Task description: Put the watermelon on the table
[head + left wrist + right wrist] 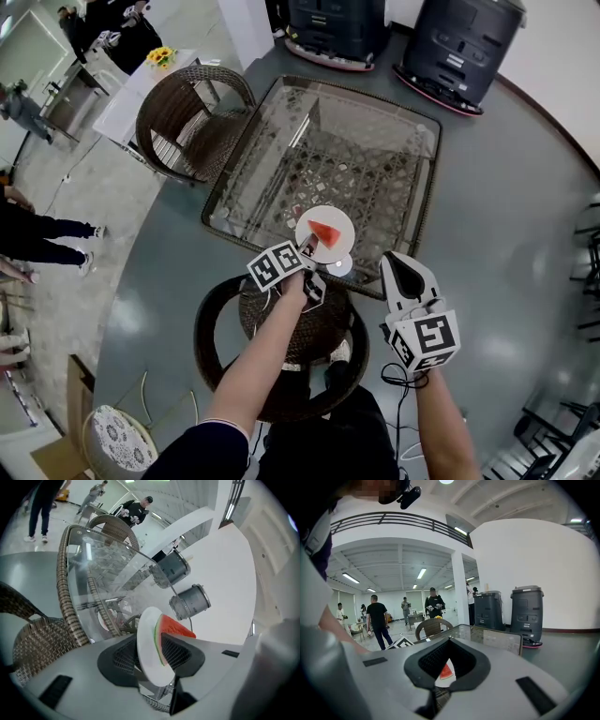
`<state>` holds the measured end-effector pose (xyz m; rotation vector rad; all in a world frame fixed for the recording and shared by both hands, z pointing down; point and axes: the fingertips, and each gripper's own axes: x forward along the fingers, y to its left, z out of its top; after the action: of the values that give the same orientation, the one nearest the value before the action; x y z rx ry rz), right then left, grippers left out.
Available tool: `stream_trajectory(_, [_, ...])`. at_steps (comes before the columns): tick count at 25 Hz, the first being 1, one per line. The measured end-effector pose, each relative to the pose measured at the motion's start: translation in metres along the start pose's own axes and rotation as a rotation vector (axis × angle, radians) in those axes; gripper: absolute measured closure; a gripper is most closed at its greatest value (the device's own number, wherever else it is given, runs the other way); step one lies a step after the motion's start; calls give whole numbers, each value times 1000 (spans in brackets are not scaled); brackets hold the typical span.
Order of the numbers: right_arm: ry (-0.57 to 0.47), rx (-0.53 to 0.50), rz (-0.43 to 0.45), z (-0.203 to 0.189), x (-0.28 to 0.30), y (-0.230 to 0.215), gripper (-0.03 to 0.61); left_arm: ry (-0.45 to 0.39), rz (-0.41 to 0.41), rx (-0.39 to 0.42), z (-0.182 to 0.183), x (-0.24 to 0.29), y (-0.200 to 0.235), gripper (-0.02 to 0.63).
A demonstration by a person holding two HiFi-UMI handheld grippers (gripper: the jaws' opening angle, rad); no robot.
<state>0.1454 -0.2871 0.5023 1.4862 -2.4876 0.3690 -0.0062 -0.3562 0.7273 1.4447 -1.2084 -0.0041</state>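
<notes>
1. The left gripper [153, 654] has its jaws spread, with the near rim of a white plate [146, 644] between them. The pads do not appear to press on the rim.
2. A red watermelon slice [174, 629] with a green rind lies on that plate, just past the jaws.
3. In the head view the plate lies flat on the glass top of the wicker-framed bench [375, 159], close to the near edge and a little left of its middle.
4. The right gripper [405, 270] has its jaw tips pressed together and holds nothing. It hovers off the bench's near edge, to the right of the plate and apart from it, pointing towards the bench.
5. A round wicker chair [217, 323] stands below the left forearm, against the near side of the bench.
6. A second wicker chair [187, 103] stands at the bench's far left corner.
7. Two dark grey machines [459, 47] stand on the floor beyond the bench's far side.
8. Several people stand well off to the left, near a white table carrying yellow flowers [161, 56].
</notes>
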Motion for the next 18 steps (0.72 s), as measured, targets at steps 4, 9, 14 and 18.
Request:
stream_trajectory(4, [-1,5,3,-1,-1,2,577,-17,6,46,0,-1,-2,439])
stream_trajectory(9, [2,8,4,-1,-3,2,577,-76,6,83,7,-4,-3,414])
stream_trajectory(14, [8,2,6,-3,-8,4,577,-133,-27,37,8,-8,-2,414])
stream_trajectory(18, [-7,5,9,-4,-4,6,577,-163,-42,12,20,-10,6,414])
